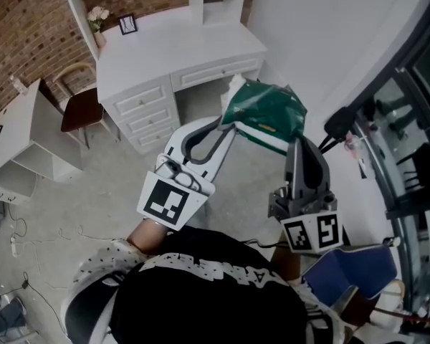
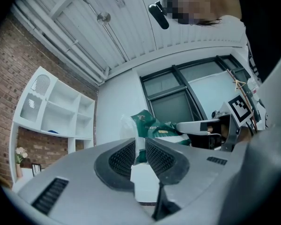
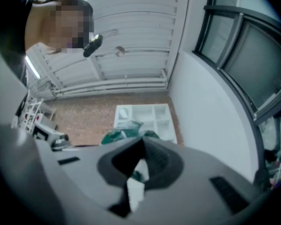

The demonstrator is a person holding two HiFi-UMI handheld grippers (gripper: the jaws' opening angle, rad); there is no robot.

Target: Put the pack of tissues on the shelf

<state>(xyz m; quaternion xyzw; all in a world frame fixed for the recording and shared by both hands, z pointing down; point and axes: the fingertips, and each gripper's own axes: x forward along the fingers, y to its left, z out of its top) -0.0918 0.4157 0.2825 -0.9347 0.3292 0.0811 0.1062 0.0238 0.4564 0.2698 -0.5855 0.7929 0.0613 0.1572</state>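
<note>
The pack of tissues [image 1: 266, 112] is green with a white edge and hangs in the air between both grippers. My left gripper [image 1: 228, 125] is shut on the pack's left end; its dark pads [image 2: 124, 157] pinch the pale wrapper edge, with the green pack [image 2: 152, 125] just beyond. My right gripper [image 1: 296, 139] is shut on the pack's right end, where the pack [image 3: 118, 136] shows past the jaws. The white shelf [image 2: 56, 108] hangs on a brick wall, apart from the pack, and the shelf [image 3: 145, 118] is also in the right gripper view.
A white desk [image 1: 179, 52] with drawers and an upper shelf unit stands ahead, a brown chair [image 1: 80, 106] to its left. A low white shelf unit [image 1: 18, 145] lies at the far left. Dark-framed windows [image 1: 408, 135] run along the right. A blue chair [image 1: 351, 271] is near my right side.
</note>
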